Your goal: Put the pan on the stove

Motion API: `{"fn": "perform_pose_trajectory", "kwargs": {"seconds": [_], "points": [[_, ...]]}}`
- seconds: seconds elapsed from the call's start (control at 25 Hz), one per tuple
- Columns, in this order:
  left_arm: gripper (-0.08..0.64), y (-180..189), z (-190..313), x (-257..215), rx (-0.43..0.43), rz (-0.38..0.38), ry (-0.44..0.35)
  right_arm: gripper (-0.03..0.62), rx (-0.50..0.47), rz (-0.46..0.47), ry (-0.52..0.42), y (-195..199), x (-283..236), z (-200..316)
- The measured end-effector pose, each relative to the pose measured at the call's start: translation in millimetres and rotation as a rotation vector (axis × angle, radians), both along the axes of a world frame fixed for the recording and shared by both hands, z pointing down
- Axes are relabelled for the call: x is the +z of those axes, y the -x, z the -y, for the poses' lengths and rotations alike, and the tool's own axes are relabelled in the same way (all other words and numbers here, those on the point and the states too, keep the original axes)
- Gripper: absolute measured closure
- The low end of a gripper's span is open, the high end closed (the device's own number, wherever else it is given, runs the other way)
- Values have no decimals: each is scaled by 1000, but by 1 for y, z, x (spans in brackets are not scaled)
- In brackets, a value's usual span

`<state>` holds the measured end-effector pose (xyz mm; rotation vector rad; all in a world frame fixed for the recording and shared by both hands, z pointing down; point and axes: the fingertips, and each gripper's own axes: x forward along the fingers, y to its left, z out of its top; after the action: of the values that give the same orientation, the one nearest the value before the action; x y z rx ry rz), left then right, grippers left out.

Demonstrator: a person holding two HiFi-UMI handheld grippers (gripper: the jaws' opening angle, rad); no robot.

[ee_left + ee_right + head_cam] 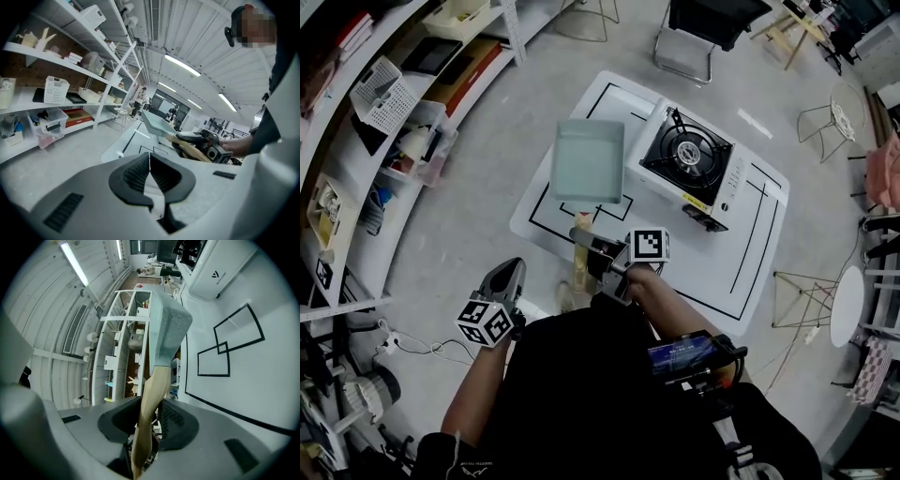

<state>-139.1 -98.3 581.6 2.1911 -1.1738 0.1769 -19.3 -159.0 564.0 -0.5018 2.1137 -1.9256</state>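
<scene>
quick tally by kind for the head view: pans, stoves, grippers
pan: 1
stove: 1
grippers: 2 (left gripper, right gripper)
total: 4

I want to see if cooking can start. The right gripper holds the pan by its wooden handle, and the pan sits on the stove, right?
Not on the stove. The right gripper holds the pan by its wooden handle, but the head view shows the pan beside the stove, over the white table.
</scene>
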Motion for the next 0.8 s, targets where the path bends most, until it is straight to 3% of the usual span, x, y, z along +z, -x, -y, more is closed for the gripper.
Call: {"fn": "perform_pose_trajectory", "kwargs": {"seconds": [0.36,0.44,0.6,0.8], "points": [[546,-17,13,-1,51,5,-9,462,50,19,-15,-19,-17,10],[546,-24,17,-2,62,3,-15,462,69,22,-10,-28,-20,14],[546,-37,23,-4,93,2,-28,462,104,26,-88,-47,-30,27],[546,-58,31,-8,139,4,-43,460,170,14,-87,-79,-33,35]]}}
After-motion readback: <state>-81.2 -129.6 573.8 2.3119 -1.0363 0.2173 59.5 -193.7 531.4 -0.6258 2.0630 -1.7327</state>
